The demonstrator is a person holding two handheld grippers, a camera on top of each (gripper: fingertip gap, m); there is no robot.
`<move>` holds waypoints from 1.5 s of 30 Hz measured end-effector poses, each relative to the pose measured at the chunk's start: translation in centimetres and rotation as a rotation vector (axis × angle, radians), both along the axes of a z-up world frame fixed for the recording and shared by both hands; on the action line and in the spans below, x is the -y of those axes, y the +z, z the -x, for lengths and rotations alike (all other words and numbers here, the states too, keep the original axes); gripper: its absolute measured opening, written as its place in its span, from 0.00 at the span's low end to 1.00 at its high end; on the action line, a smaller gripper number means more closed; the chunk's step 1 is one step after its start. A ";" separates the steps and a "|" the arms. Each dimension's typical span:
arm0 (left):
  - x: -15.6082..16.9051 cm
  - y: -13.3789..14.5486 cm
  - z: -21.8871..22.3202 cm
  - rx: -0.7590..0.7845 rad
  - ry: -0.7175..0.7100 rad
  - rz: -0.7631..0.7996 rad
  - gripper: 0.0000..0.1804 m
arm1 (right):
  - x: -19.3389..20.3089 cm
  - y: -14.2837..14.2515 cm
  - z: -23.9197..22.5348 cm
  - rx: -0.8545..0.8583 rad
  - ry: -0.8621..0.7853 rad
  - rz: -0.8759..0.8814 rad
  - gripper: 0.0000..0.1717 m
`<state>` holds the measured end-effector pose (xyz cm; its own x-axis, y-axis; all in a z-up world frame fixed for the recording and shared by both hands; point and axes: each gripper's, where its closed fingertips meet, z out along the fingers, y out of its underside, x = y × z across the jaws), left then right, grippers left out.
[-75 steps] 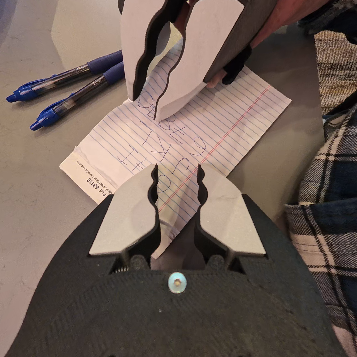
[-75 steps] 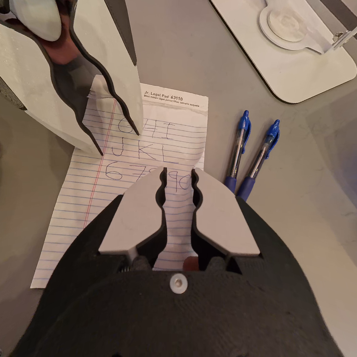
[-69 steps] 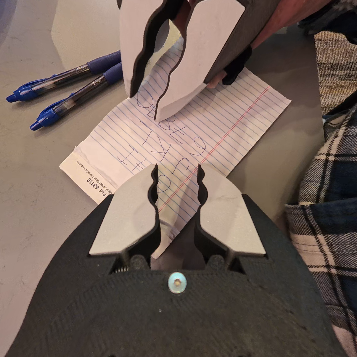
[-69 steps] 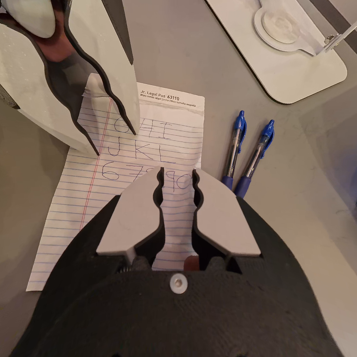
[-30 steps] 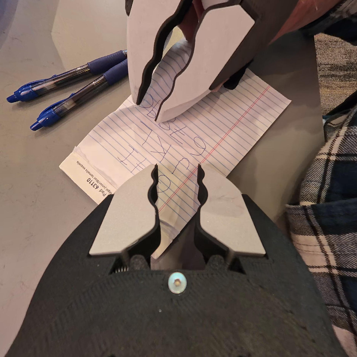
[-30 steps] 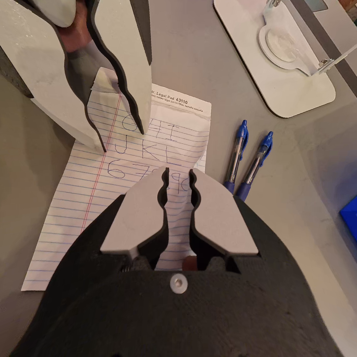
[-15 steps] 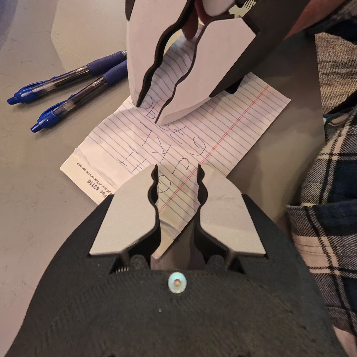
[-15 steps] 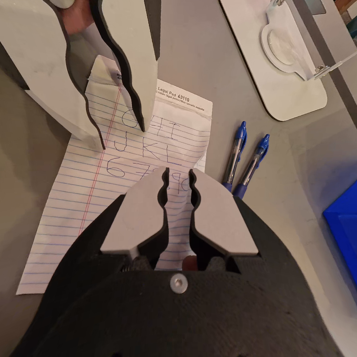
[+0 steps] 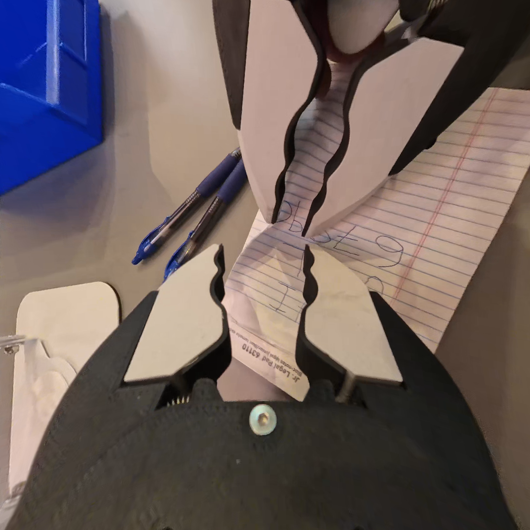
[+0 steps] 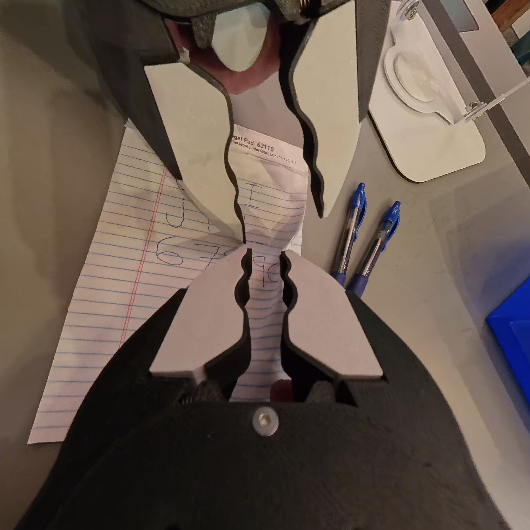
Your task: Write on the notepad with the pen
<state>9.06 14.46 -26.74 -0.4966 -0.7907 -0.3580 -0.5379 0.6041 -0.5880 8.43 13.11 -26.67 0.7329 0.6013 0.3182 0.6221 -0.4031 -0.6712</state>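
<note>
grey table (image 10: 430, 258), both grippers (image 9: 262, 249) over notepad (image 9: 430, 229)

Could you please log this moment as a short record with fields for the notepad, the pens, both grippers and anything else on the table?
notepad: lined white sheet with handwriting, flat on the grey table
pens: two blue pens side by side on the table beside the notepad, in neither gripper
left gripper: open, over the notepad, nothing held
right gripper: jaws narrowly apart, over the notepad, nothing held
other: blue bin; white board
</note>
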 end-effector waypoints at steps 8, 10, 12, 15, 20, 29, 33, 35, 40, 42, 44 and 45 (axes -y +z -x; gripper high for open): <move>0.5 -0.4 0.3 -0.066 -0.054 0.069 0.23 | -0.1 0.0 0.1 -0.015 0.000 -0.001 0.12; 0.5 -0.5 0.4 -0.070 -0.058 0.074 0.22 | -0.1 0.0 0.1 -0.013 -0.001 -0.002 0.12; 0.5 -0.5 0.4 -0.074 -0.059 0.079 0.22 | -0.1 0.0 0.1 -0.010 -0.001 -0.002 0.12; 0.7 -0.5 0.6 -0.078 -0.065 0.081 0.20 | -0.1 0.0 0.1 -0.008 -0.004 -0.003 0.12; 1.0 -0.6 0.9 -0.088 -0.081 0.102 0.15 | -0.3 0.0 -0.1 0.010 -0.014 -0.007 0.14; 0.4 -0.4 0.5 -0.103 -0.089 0.080 0.24 | -0.2 -0.1 0.1 -0.002 -0.011 0.001 0.14; 0.6 -0.5 0.6 -0.121 -0.104 0.098 0.22 | -0.1 0.0 0.1 -0.010 -0.010 0.001 0.14; 0.6 -0.5 0.7 -0.129 -0.110 0.105 0.22 | -0.1 0.0 0.1 -0.011 -0.009 0.001 0.14; 0.7 -0.5 0.7 -0.140 -0.123 0.109 0.21 | -0.1 0.0 0.1 -0.011 -0.012 -0.002 0.14; 0.7 -0.5 0.8 -0.149 -0.126 0.115 0.21 | -0.1 0.0 0.0 -0.012 -0.017 0.000 0.14; 0.7 -0.5 0.8 -0.156 -0.133 0.120 0.21 | -0.1 0.0 0.0 -0.009 -0.018 0.003 0.15; 0.7 -0.5 0.8 -0.160 -0.135 0.122 0.21 | -0.1 0.0 0.0 -0.007 -0.018 0.005 0.16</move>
<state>8.28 13.73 -27.27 -0.6433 -0.7460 -0.1720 -0.5491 0.6062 -0.5752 8.47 13.24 -26.64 0.7458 0.5895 0.3102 0.6102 -0.4176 -0.6733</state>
